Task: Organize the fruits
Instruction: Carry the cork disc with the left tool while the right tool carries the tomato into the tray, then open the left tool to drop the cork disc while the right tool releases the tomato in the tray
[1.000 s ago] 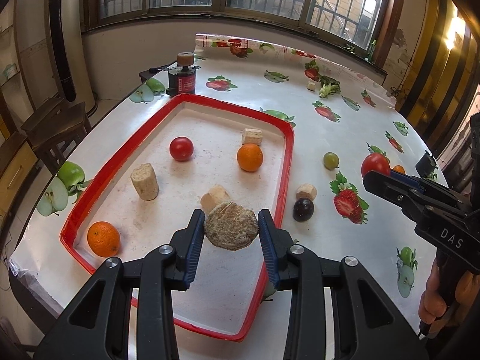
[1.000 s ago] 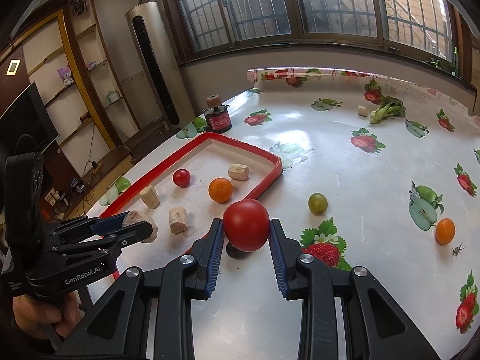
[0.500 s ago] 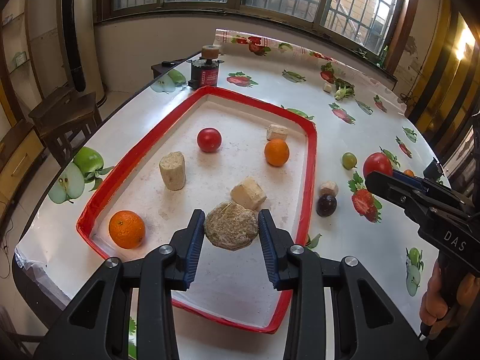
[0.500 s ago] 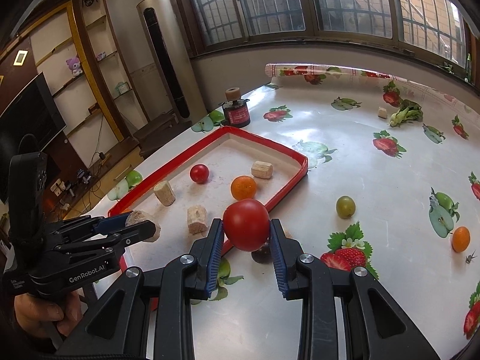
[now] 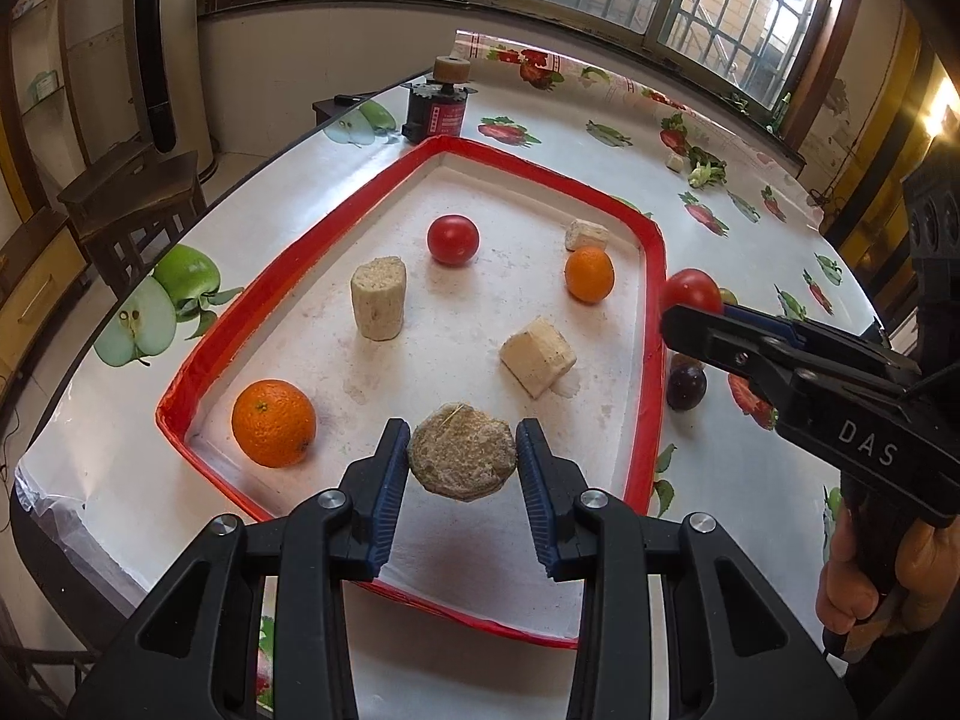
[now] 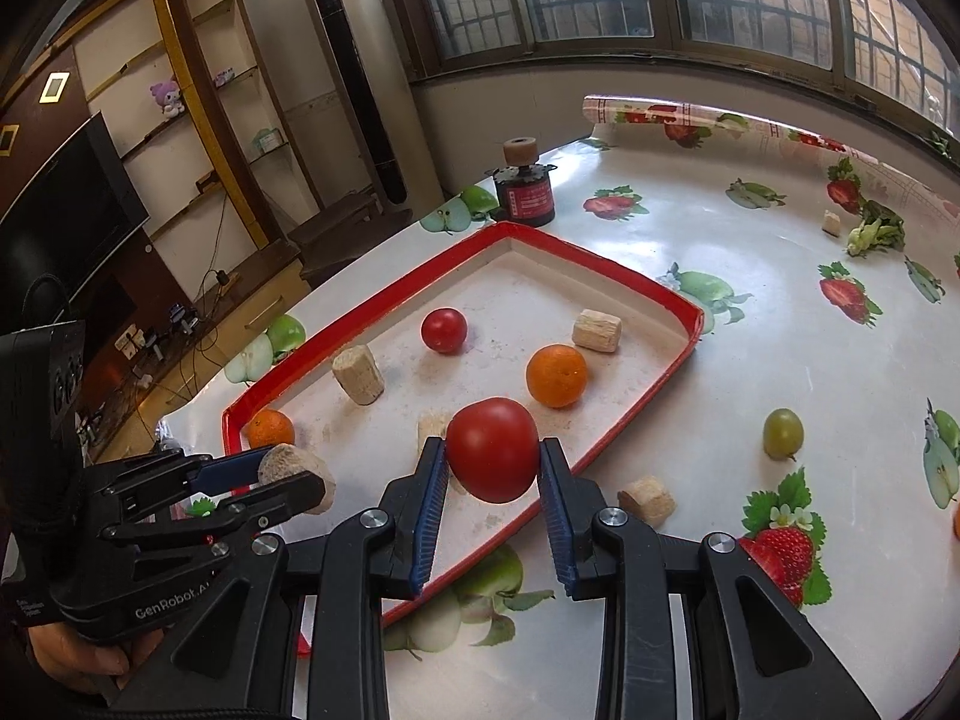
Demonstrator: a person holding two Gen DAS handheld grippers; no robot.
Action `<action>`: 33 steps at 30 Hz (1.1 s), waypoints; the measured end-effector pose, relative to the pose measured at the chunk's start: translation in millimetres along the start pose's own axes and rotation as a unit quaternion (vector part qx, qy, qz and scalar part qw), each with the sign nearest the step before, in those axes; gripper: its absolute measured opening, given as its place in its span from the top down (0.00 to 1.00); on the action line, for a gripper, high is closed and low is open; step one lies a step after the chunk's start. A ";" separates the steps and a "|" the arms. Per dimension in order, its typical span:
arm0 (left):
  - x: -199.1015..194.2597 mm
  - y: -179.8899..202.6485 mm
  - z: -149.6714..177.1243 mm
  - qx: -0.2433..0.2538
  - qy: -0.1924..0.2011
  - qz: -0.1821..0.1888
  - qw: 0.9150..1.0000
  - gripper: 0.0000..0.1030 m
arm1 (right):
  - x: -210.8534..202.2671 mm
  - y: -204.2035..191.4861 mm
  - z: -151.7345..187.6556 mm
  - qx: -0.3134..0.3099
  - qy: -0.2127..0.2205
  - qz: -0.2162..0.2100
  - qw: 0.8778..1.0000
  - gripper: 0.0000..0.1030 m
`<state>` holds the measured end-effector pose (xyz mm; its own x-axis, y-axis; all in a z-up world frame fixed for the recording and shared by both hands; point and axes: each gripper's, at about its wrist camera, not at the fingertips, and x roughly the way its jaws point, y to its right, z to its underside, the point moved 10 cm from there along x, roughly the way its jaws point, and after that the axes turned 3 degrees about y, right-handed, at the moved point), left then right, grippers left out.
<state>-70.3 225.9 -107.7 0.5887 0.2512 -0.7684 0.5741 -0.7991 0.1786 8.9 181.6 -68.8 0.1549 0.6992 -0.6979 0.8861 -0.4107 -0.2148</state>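
My left gripper [image 5: 462, 461] is shut on a rough brown-beige round lump [image 5: 462, 459], held above the near part of the red-rimmed white tray [image 5: 288, 294]. My right gripper [image 6: 493, 461] is shut on a red tomato [image 6: 493, 449], over the tray's right rim [image 6: 636, 414]. That tomato [image 5: 691, 293] and right gripper also show at the right of the left wrist view. Inside the tray lie a small red tomato [image 5: 453, 239], two oranges [image 5: 273, 422] [image 5: 589, 273] and beige cork-like chunks [image 5: 378, 297] [image 5: 538, 355] [image 5: 587, 234].
On the fruit-print tablecloth outside the tray sit a dark plum [image 5: 686, 385], a green fruit [image 6: 782, 433], a beige chunk [image 6: 647, 499], a leafy vegetable [image 6: 876, 234] and a black-and-red canister [image 6: 525, 192]. A wooden stool [image 5: 135, 192] stands beside the table's left edge.
Both grippers have moved left toward the tray with their loads. The right gripper's tomato has come from over the bare cloth to the tray's right rim; the left gripper sank a little.
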 end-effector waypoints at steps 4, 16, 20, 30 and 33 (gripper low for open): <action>9.8 3.0 2.6 0.001 -0.011 0.003 1.000 0.67 | 20.1 -6.2 -5.0 -0.011 -0.015 -0.002 1.000 0.70; 28.9 8.0 2.2 0.008 -0.026 0.005 1.000 0.67 | 67.6 4.9 4.1 -0.010 -0.061 0.005 0.998 0.70; 29.3 7.7 1.9 0.010 -0.028 0.003 1.000 0.67 | 72.9 9.0 7.3 -0.004 -0.067 0.003 0.998 0.68; 30.2 4.3 5.2 0.007 -0.034 -0.013 0.999 0.58 | 62.4 10.6 4.5 -0.003 -0.055 0.002 0.998 0.63; 29.4 3.1 6.6 0.004 -0.036 -0.013 0.999 0.57 | 54.4 12.7 1.8 0.000 -0.047 0.002 0.999 0.63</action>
<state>-54.9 227.2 -133.8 0.5312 0.2323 -0.8148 0.5839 -0.7972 0.1534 27.8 213.4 -110.7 0.1173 0.6390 -0.7602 0.8855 -0.4138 -0.2111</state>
